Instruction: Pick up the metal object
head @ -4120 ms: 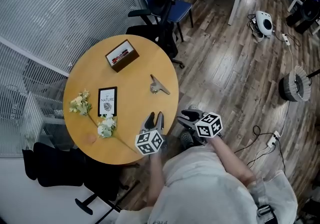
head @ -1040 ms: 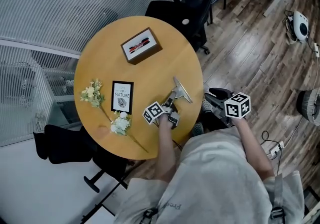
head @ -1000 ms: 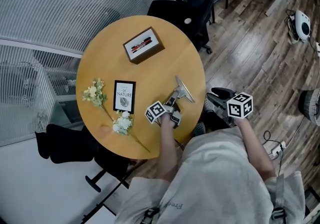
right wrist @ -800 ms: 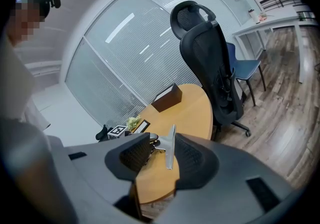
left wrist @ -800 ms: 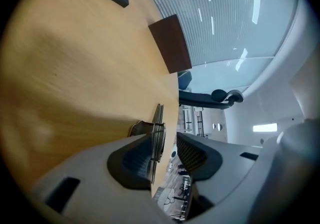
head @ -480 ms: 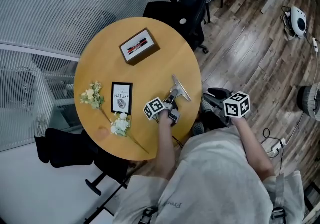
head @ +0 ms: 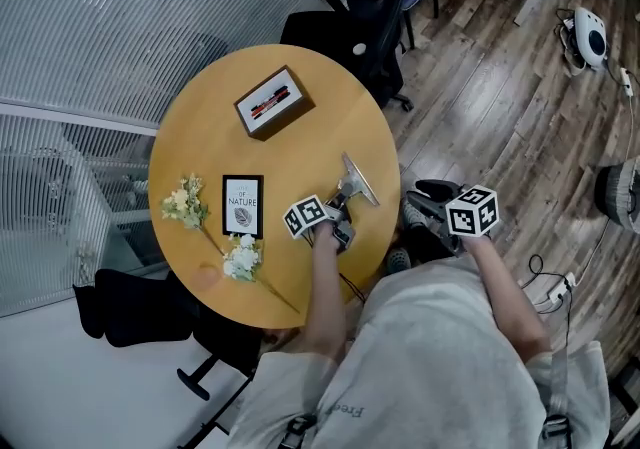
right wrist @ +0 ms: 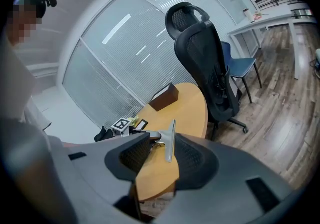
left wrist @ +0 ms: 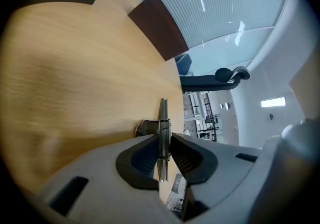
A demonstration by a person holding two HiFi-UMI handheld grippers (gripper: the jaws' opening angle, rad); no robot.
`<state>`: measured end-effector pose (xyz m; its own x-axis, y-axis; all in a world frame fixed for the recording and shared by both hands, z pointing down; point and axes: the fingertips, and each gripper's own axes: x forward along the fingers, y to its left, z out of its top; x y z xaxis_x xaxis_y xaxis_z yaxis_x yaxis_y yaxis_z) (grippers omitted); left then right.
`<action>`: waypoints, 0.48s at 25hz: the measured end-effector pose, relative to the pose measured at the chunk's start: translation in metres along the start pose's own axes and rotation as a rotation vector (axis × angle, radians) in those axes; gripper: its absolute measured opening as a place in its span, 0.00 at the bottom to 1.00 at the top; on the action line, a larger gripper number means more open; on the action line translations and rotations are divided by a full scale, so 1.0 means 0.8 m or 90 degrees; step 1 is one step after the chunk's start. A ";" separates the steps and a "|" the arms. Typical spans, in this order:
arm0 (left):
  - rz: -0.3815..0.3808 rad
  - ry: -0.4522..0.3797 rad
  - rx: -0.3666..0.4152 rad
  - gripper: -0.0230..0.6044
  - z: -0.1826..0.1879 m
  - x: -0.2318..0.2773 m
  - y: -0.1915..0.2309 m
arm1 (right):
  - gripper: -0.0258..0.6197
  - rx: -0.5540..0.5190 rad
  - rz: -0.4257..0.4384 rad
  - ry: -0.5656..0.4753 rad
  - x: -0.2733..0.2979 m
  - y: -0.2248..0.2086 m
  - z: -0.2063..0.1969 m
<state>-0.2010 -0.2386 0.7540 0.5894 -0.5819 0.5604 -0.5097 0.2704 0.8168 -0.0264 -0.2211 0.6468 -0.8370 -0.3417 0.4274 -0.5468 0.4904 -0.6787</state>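
The left arm reaches forward, its left gripper (head: 342, 214) tilted downward. The jaws have just been closing and now pinch the thin metal object (left wrist: 163, 113). The right gripper (head: 421, 202) hangs to the right, jaws apart and empty.

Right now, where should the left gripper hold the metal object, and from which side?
The thin blade, from the person's side. The metal object stands edge-on to the left gripper, whose jaws have just been closing on the blade's two flat faces.
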 end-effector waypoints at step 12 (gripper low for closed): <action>-0.065 -0.079 -0.044 0.05 0.010 -0.007 -0.023 | 0.27 0.008 -0.005 -0.004 -0.008 0.003 -0.010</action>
<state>-0.1998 -0.2462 0.7349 0.5522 -0.6978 0.4562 -0.4045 0.2541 0.8785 -0.0223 -0.2110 0.6472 -0.8326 -0.3500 0.4294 -0.5529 0.4779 -0.6826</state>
